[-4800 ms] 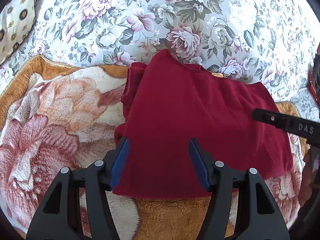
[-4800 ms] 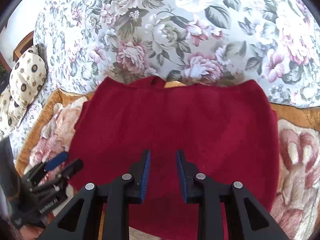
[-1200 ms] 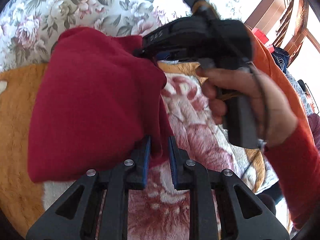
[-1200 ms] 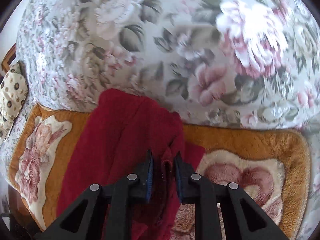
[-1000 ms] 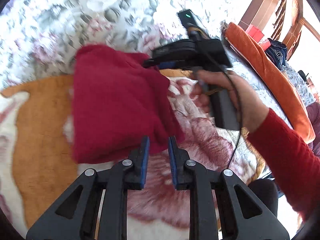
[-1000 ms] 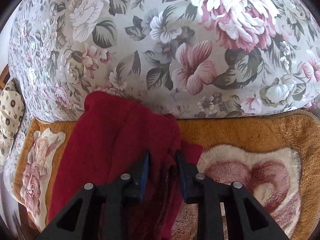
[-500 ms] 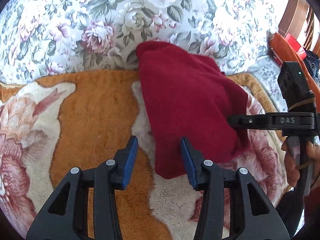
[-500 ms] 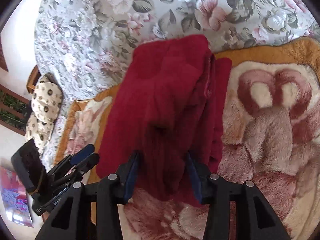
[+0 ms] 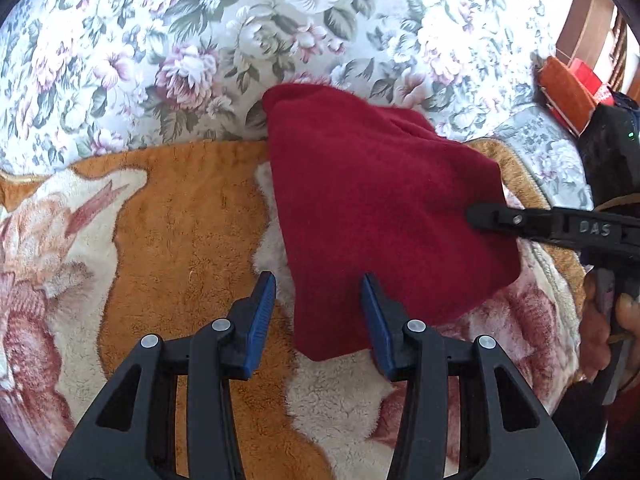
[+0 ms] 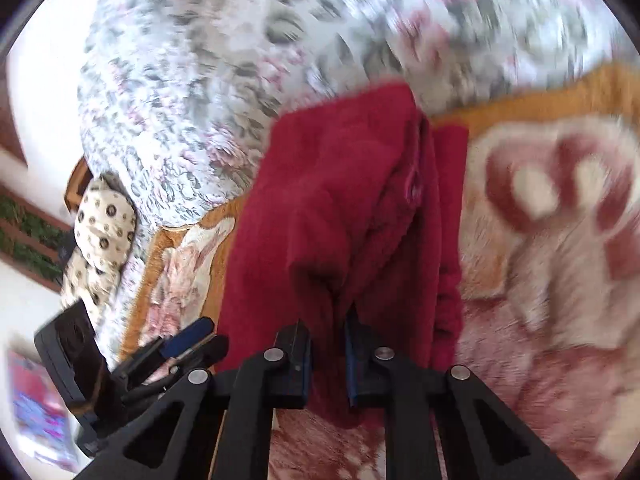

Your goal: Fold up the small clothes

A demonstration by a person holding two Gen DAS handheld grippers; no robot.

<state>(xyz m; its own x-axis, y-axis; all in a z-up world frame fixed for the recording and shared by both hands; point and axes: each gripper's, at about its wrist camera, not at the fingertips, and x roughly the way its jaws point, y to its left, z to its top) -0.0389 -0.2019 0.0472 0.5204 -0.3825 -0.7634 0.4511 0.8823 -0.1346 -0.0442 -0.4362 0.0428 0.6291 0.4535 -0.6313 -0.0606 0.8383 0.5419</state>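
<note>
A dark red garment (image 9: pixel 380 216) lies folded on an orange and cream plush blanket (image 9: pixel 172 216). My left gripper (image 9: pixel 320 312) is open, its blue pads on either side of the garment's near corner, not touching it. My right gripper (image 10: pixel 328 348) is shut on the near edge of the red garment (image 10: pixel 340 200), with a pinch of cloth between the pads. It shows in the left wrist view as a black finger (image 9: pixel 532 224) at the garment's right edge. The left gripper (image 10: pixel 180 344) shows at the lower left of the right wrist view.
A floral cushion back (image 9: pixel 280 32) rises behind the blanket. A cream spotted pillow (image 10: pixel 100 232) lies at the far left. An orange cushion (image 9: pixel 568 92) and wooden furniture stand at the far right. The right wrist view is motion-blurred.
The left gripper let go of the garment and opened, then drew back to the near corner. The right gripper opened half a second ago and has now shut on the garment's edge.
</note>
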